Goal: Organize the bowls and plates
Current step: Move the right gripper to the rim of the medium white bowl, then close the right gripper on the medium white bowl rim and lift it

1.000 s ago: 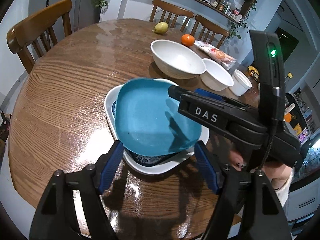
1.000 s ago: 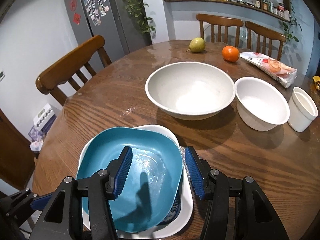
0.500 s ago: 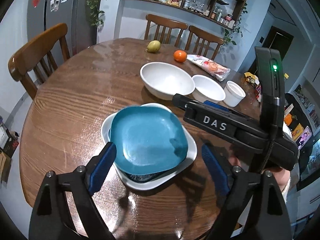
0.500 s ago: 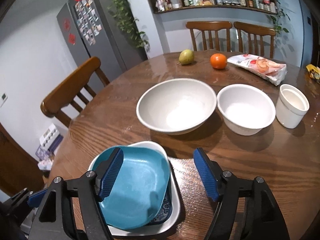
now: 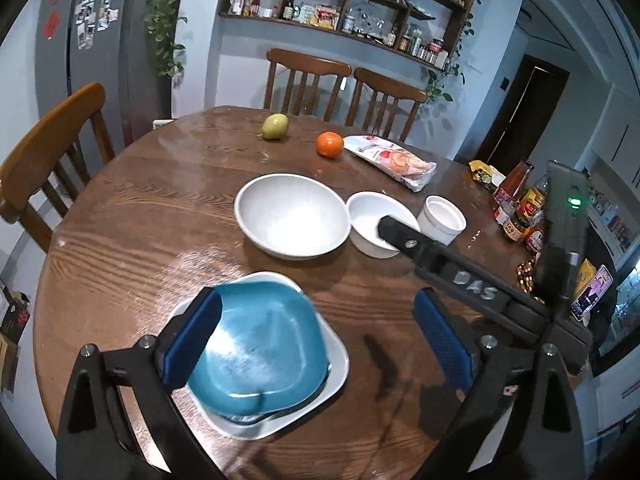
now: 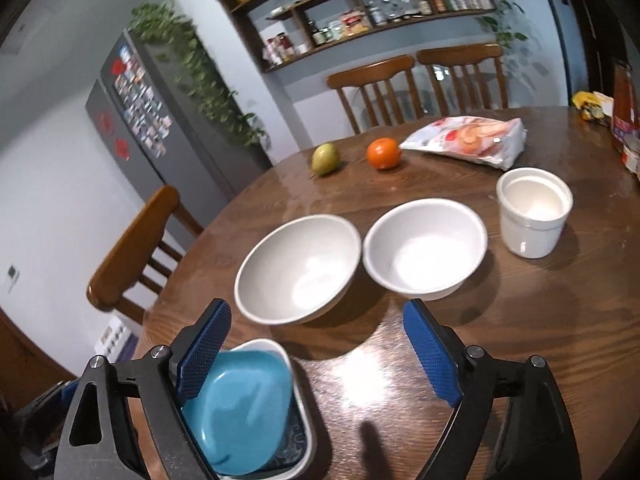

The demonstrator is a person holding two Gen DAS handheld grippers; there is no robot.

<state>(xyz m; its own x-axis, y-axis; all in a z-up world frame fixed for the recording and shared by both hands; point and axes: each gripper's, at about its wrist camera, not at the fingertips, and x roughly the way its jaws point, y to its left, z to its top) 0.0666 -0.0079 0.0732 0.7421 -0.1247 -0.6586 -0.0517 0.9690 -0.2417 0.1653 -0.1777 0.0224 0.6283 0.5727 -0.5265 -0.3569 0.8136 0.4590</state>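
Blue plate (image 5: 260, 344): stacked on white plate (image 5: 336, 364). Both grippers' jaws opening, empty. Next: approach large bowl (image 6: 298, 276) squarely, grip rim.

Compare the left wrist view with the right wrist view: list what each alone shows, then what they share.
Only the left wrist view shows the right tool's black body from outside and the beaded bracelet.

Only the right wrist view shows the wall switch.

Both show the teal plate stacked on the white plate, the large bowl, the smaller bowl, the white cup, pear and orange.
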